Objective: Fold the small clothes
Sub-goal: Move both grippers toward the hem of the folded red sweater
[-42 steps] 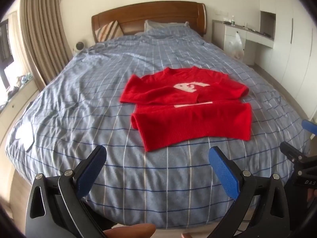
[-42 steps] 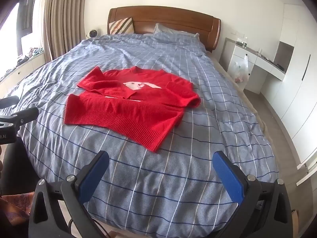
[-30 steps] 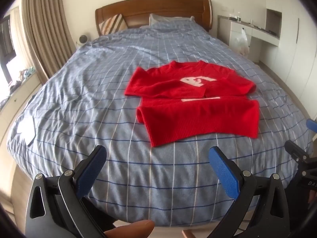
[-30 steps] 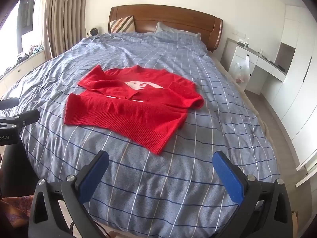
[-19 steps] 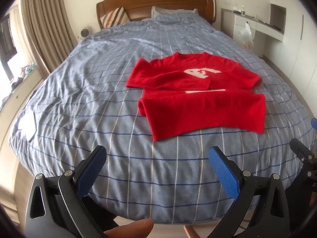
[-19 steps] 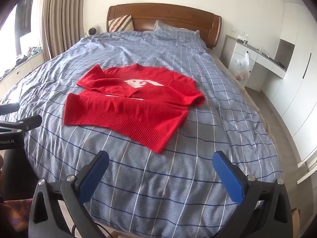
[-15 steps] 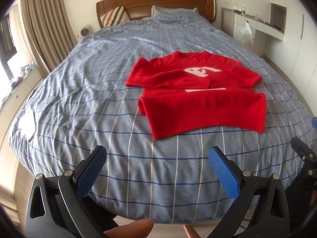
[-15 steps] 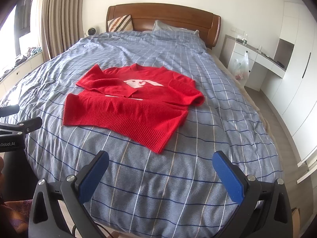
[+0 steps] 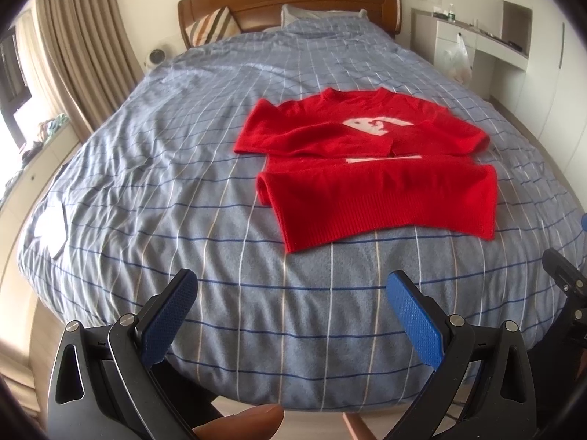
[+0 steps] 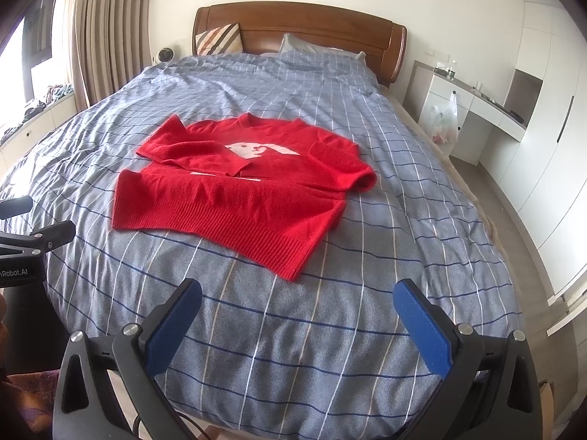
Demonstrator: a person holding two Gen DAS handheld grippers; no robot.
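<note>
The left gripper (image 9: 290, 306) sits low in its frame, fingers spread wide, holding nothing. The red sweater (image 9: 370, 174) lies mid-frame on the bed (image 9: 165, 183), sleeves tucked in. The right gripper (image 10: 297, 315) is spread and empty too, likely ready to grab the bottom edge.

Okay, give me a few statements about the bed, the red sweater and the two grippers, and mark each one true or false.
1. The red sweater lies on the blue checked bedspread. True.
2. The left gripper is shut on the sweater's hem. False: its jaws stand wide apart above the bedspread, short of the sweater.
3. Both sleeves are folded inward across the sweater's chest. True.
4. The right gripper holds a sleeve. False: it is open and holds nothing.
5. A striped cushion leans against the wooden headboard. True.
6. The sweater hangs over the foot edge of the bed. False: it lies wholly on the bedspread.
</note>
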